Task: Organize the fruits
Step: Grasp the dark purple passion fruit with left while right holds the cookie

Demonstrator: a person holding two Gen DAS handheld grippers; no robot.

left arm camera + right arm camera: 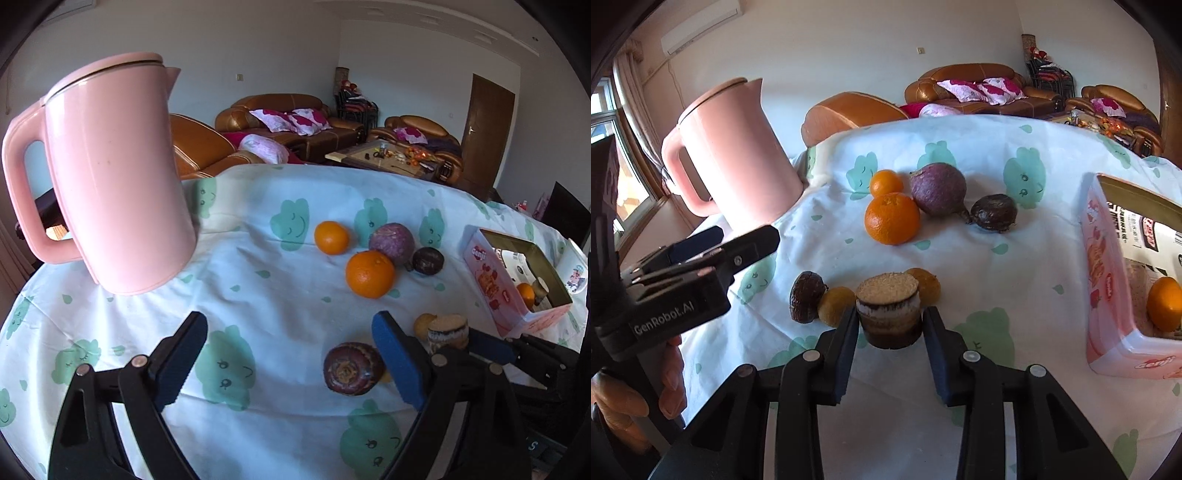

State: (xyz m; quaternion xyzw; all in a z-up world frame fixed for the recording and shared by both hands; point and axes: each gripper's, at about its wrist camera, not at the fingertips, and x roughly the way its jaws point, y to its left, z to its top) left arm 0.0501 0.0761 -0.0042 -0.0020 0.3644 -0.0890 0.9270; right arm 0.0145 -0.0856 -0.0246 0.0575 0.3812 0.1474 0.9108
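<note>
The right gripper (890, 326) sits low over the tablecloth (979, 266), its jaws drawn in close on either side of a short, layered brown stump (889, 310) with a pale cut top; the left pad meets its side, while on the right I cannot tell if there is contact or a sliver of gap. Just behind the stump lie two small yellow fruits (834, 306) and, to their left, a dark round fruit (805, 297). Over on the other side, the left gripper (288, 358) hangs wide open with nothing in its grasp, that same dark fruit lying on the cloth close against its right finger. Farther back sit a large orange (892, 218), a smaller orange (885, 182), a purple bulb (938, 188) and another dark fruit (993, 212), clustered together. At right, the pink box (1108, 295) holds one orange (1163, 302). A pink kettle (118, 177) stands at the cloth's far left.
</note>
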